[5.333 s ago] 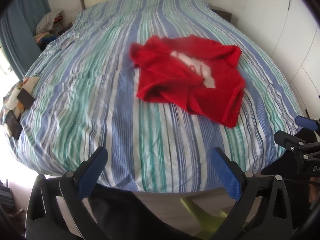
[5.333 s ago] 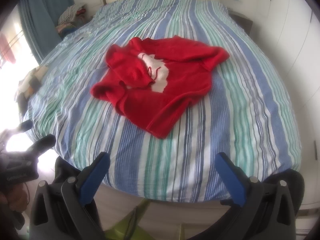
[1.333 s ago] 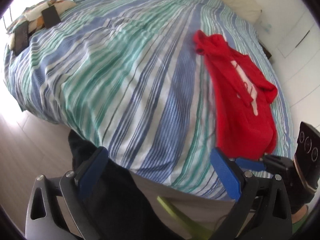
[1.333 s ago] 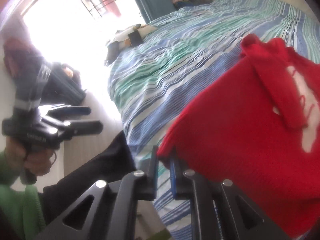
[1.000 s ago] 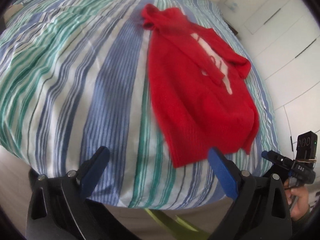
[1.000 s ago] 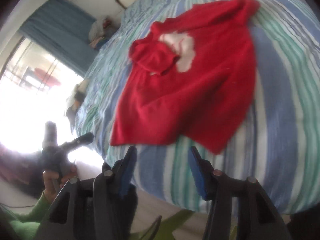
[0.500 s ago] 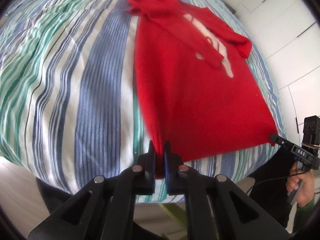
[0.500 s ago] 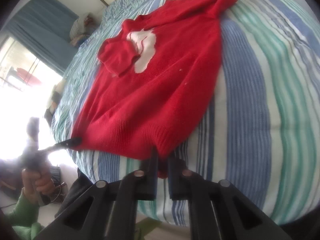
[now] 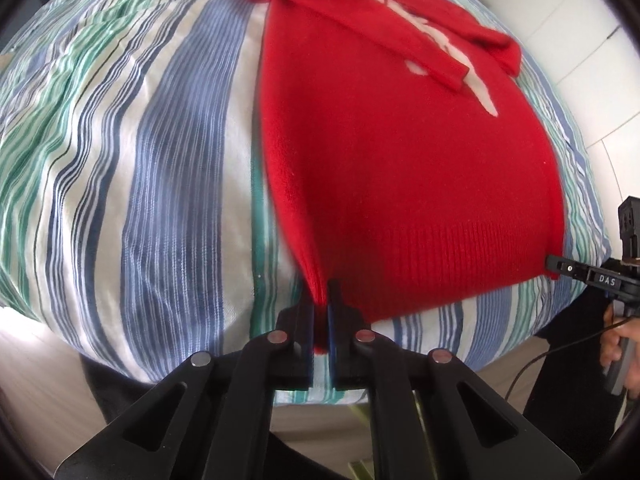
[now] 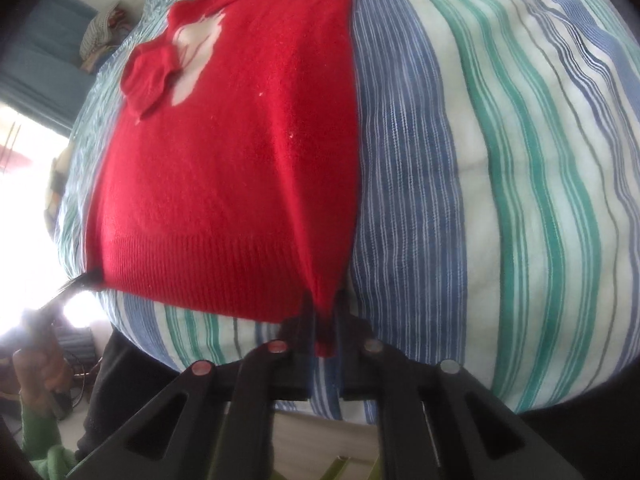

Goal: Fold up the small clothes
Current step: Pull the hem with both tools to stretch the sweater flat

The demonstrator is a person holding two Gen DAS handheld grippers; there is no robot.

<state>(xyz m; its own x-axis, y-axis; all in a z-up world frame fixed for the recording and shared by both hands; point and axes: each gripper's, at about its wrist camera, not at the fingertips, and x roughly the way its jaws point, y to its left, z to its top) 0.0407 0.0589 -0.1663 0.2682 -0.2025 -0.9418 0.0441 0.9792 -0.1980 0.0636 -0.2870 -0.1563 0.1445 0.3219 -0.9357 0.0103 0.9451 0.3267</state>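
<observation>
The red sweater (image 9: 400, 152) lay spread flat on the striped bedspread (image 9: 140, 160), its ribbed hem toward six o'clock at the near bed edge and its collar toward twelve. The left gripper (image 9: 320, 312) was clamped on the hem's left corner, and the right gripper (image 10: 324, 320) was clamped on the right corner. One sleeve lay folded across the white chest patch (image 10: 200, 52).

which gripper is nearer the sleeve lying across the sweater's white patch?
Left. The left gripper pinches the hem corner on the sleeve side; the right gripper pinches the opposite corner of the red sweater.
</observation>
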